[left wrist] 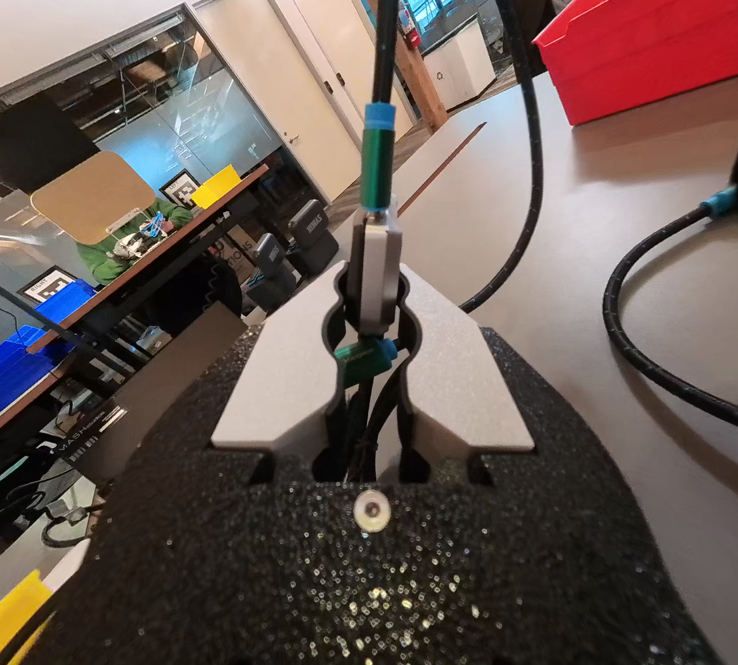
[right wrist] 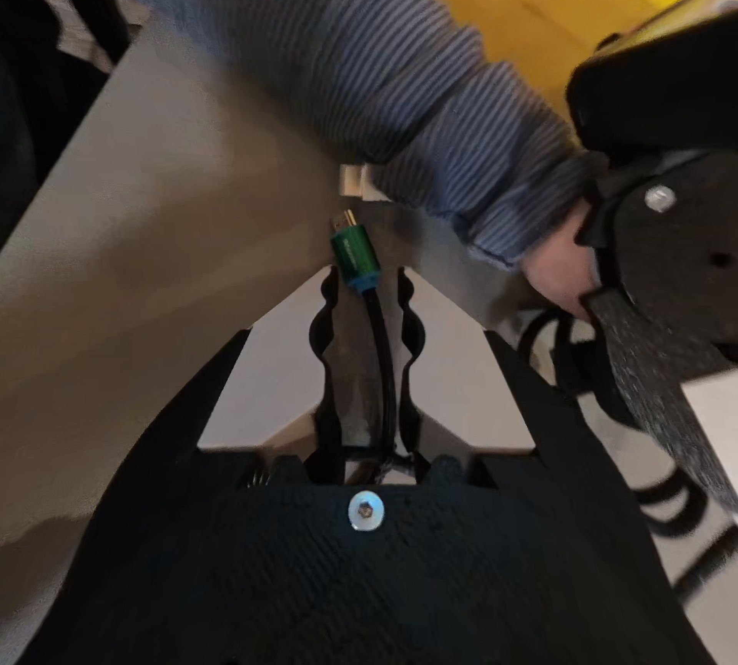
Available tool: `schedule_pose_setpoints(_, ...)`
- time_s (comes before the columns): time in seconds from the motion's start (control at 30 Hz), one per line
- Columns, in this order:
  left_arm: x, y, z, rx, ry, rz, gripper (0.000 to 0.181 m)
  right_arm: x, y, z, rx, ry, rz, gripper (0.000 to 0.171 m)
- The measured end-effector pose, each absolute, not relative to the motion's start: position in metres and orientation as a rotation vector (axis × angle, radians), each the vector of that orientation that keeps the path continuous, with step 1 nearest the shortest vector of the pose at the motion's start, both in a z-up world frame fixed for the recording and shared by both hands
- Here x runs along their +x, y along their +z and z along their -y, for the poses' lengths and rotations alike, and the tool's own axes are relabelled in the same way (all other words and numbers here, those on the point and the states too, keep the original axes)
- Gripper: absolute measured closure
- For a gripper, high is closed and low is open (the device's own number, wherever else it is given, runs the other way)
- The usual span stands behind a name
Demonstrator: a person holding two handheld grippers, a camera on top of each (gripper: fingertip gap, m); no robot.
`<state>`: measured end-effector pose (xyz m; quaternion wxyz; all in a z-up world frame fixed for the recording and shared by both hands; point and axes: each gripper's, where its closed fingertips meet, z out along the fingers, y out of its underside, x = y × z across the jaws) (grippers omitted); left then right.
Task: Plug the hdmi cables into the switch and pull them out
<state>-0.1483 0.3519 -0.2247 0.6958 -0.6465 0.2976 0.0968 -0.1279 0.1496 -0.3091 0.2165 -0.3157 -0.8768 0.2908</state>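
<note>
Between the left tool's (left wrist: 373, 310) closed fingers sits the grey switch (left wrist: 375, 274); the right tool (right wrist: 365, 286) pinches a green-plugged cable (right wrist: 353, 252).

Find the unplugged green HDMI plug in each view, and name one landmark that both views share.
Left wrist view: the unplugged green plug is low centre, just under the silver switch held in the left gripper.
Right wrist view: it is at centre, at the right gripper tips, gold tip bare.
Shared landmark: the silver switch.
</note>
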Motion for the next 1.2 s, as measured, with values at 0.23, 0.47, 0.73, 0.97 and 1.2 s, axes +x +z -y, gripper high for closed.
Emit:
schedule_pose_setpoints(0.23,-0.144,-0.229,-0.354,-1.442,0.214,-0.695,0.162,-0.123,-0.318,-0.143,-0.868,0.830,2.540,0.153)
schedule_pose_setpoints(0.47,-0.143,-0.221,-0.350,-1.379,0.285,-0.707,0.162,-0.100,-0.253,-0.191,-0.997,0.763,2.029,0.155)
schedule_pose_setpoints(0.73,-0.124,-0.218,-0.344,-1.228,0.625,-0.881,0.163,-0.020,-0.170,-0.236,-1.130,0.648,1.579,0.155)
schedule_pose_setpoints(0.97,-0.086,-0.224,-0.330,-0.925,1.094,-1.164,0.163,0.023,-0.137,-0.277,-1.363,0.807,1.275,0.155)
schedule_pose_setpoints(1.2,-0.045,-0.232,-0.311,-0.679,1.179,-1.316,0.163,0.027,-0.199,-0.296,-1.766,0.977,1.275,0.155)
